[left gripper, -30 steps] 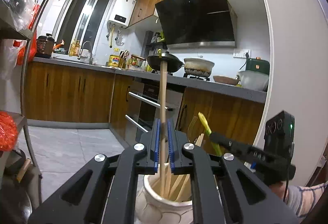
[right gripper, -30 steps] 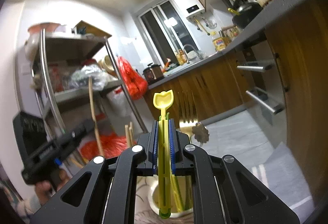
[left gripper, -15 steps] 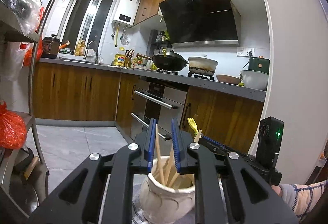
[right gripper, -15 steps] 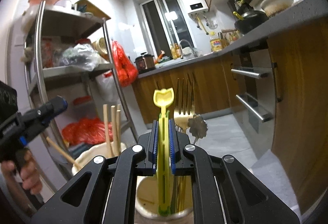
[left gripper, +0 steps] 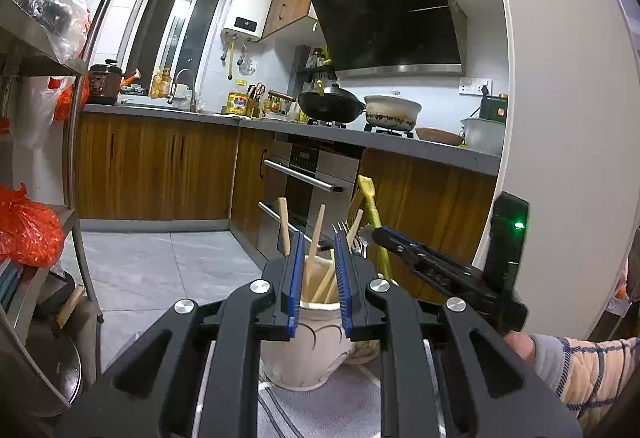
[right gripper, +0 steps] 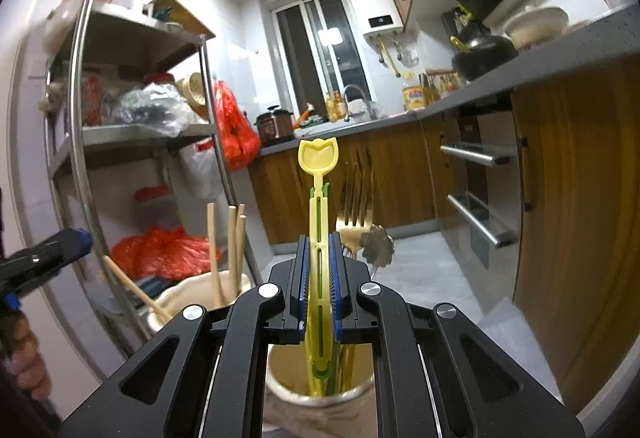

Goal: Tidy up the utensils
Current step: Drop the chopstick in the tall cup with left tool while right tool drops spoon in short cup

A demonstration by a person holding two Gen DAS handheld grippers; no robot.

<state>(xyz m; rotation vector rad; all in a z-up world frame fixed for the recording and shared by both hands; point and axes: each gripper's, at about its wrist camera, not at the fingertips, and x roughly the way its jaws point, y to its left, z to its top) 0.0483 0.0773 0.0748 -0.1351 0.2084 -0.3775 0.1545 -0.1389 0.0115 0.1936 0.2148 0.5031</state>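
Left wrist view: the left gripper (left gripper: 317,278) points nearly level over a white ceramic jar (left gripper: 306,354); its blue-padded fingers (left gripper: 294,278) have just been parting and now stand released, gripping nothing.
Jar contents: wooden chopsticks (left gripper: 316,238) lean loose in the jar, one seen through the gap between the fingers, untouched by the pads.
Underfoot: the jar stands on a grey striped cloth (left gripper: 320,406).
To the right: the right gripper (left gripper: 380,234) reaches in from a hand (left gripper: 520,346) in a checked sleeve (left gripper: 592,370), angled toward the utensils.
Right wrist view: the right gripper (right gripper: 319,278) is clenched on a yellow plastic spoon (right gripper: 319,197), held upright, tulip-shaped end up.
Spoon's place: its lower end sits inside a pale cup (right gripper: 280,378) directly beneath the fingers (right gripper: 335,278).
Sharing the cup: a gold fork (right gripper: 356,205), tines up, and a flower-headed metal utensil (right gripper: 378,246).
Further left: the white ceramic jar (right gripper: 188,294) of chopsticks, with the left gripper (right gripper: 82,238) just beside it.
Background: a metal shelf rack (right gripper: 140,129), wooden cabinets and the kitchen counter (right gripper: 500,77).
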